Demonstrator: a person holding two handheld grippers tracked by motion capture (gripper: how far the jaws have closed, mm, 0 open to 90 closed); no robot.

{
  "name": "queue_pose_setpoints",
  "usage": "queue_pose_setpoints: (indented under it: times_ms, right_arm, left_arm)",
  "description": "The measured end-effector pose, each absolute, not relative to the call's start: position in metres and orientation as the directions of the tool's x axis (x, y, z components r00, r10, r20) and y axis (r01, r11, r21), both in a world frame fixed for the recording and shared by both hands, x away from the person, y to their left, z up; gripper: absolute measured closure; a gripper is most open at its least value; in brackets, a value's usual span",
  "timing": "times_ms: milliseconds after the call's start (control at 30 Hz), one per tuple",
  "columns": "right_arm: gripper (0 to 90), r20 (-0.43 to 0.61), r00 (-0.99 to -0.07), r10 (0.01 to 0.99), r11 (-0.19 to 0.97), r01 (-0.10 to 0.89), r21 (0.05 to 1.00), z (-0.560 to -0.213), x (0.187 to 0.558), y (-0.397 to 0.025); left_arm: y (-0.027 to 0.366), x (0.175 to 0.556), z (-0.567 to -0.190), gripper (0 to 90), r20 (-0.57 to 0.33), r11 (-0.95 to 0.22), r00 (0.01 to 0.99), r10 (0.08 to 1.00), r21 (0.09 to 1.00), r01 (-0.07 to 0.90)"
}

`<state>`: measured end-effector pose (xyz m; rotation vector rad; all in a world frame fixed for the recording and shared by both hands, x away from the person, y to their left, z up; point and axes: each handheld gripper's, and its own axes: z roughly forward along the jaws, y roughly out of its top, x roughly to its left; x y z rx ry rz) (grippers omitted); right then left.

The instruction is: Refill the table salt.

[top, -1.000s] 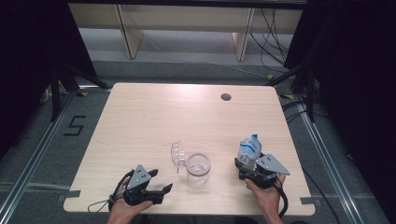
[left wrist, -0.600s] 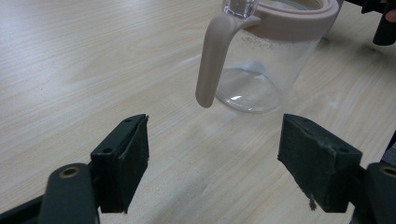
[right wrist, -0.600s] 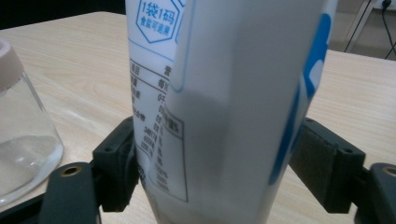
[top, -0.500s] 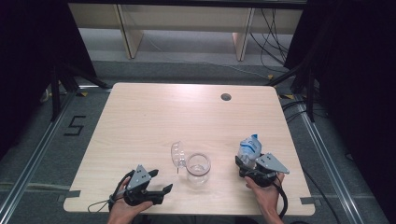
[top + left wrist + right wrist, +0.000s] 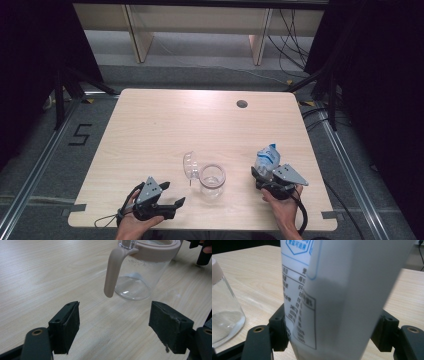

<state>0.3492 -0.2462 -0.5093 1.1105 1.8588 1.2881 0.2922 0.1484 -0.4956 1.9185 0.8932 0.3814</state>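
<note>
Barely anything is shifting between the earlier high views and this one: we are holding both hands near the front edge of the table [image 5: 150,120], much as a second ago. Our right gripper [image 5: 267,176] is staying clamped on the pouch [image 5: 266,157], a white pack with blue print, jaws pressing its lower sides in the right gripper view; it looks as if it is standing upright at the right of the table, though we cannot tell whether its base is touching the wood. Our left gripper [image 5: 113,322] is waiting with jaws spread wide and nothing between them, pointing at the jug [image 5: 212,181], which is standing empty between our hands, its lid [image 5: 189,165] tipped open and its handle [image 5: 111,272] turned toward that gripper. We are judging that pouring has not begun, and the left gripper is lining up to steady the jug.
</note>
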Motion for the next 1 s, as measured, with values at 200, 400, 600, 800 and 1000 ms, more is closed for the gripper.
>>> queue_pose_setpoints:
  times_ms: [200, 400, 600, 800, 1000]
  right_arm:
    - [32.6, -0.011, -0.469, 0.883, 0.17, 0.299, 0.939, -0.5109, 0.3504, -0.246]
    - [33.0, -0.004, -0.467, 0.884, 0.165, 0.304, 0.938, -0.512, 0.3511, -0.2463]
    - [33.7, -0.036, -0.458, 0.888, 0.178, 0.271, 0.946, -0.5134, 0.353, -0.2468]
    - [35.4, -0.027, -0.469, 0.883, 0.17, 0.266, 0.949, -0.514, 0.3549, -0.2485]
    - [38.2, -0.027, -0.461, 0.887, 0.173, 0.277, 0.945, -0.5127, 0.3538, -0.2486]
  left_arm:
    - [0.1485, 0.2921, -0.4955, 24.3, -0.103, -0.281, 0.685, 0.721, 0.861, 0.425]
    - [0.1482, 0.2922, -0.4957, 24.3, -0.105, -0.28, 0.687, 0.719, 0.861, 0.424]
    - [0.1482, 0.2922, -0.4957, 24.3, -0.105, -0.28, 0.686, 0.72, 0.861, 0.426]
    - [0.1477, 0.2922, -0.4961, 24.3, -0.114, -0.271, 0.684, 0.72, 0.861, 0.429]
    - [0.1483, 0.2923, -0.4955, 24.3, -0.104, -0.278, 0.685, 0.721, 0.862, 0.424]
